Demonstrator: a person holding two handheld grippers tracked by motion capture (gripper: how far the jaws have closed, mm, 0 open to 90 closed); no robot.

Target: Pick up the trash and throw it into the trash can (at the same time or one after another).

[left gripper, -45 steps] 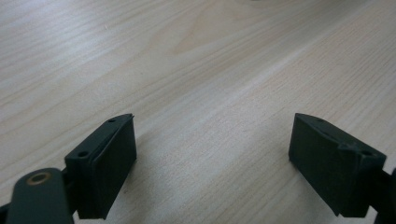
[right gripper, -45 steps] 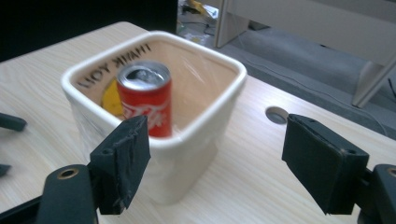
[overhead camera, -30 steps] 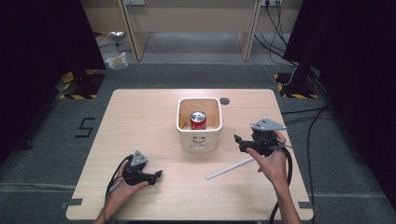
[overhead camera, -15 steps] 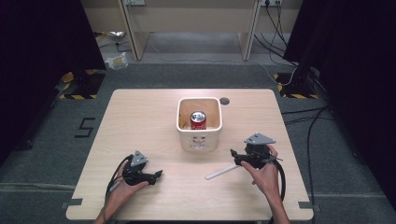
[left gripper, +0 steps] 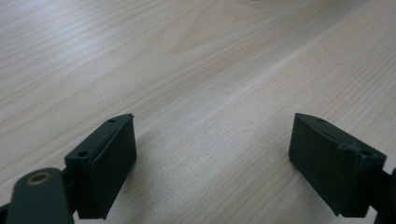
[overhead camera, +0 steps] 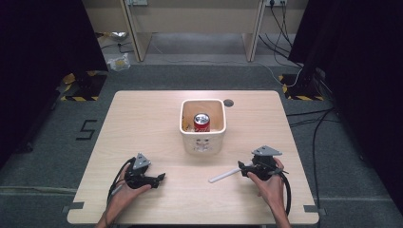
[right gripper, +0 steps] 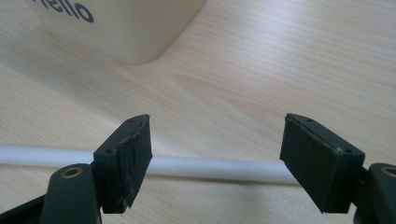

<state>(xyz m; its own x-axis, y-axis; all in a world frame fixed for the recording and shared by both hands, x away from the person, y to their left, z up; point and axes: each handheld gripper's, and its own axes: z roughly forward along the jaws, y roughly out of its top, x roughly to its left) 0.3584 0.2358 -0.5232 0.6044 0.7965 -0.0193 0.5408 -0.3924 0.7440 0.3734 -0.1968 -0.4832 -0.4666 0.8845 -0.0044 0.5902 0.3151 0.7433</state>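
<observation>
Straddling the white rod with jaws apart, the right gripper may roll it away if closing off-centre.

The high view looked forward and down on the whole table from above. Each gripper view sat low, close over the tabletop, between its own jaws. The right gripper view shared the white stick and tub with the high view.
</observation>
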